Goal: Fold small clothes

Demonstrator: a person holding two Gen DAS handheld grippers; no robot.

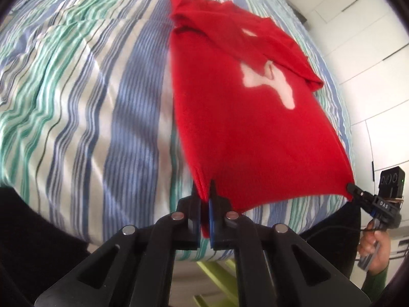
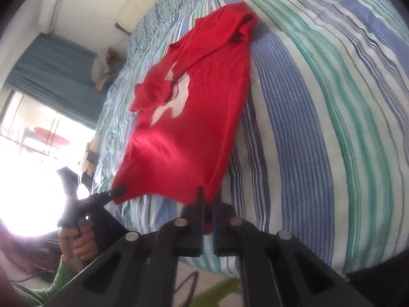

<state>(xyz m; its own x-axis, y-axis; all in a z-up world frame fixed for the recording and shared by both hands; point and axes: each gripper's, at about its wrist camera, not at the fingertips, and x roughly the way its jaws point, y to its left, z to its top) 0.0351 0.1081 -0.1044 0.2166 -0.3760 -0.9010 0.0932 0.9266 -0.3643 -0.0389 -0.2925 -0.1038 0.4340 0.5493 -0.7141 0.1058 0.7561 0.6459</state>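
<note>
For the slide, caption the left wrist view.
Both grippers, left and right, pinch the hem corners of a red shirt on a striped bed.

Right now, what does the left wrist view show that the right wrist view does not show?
Only the left wrist view shows white cupboard doors beside the bed. Only the right wrist view shows a bright window and a teal curtain. Both show the red shirt with a white print lying on the striped bedcover, its near hem pinched at one corner by the left gripper and at the other by the right gripper.
</note>
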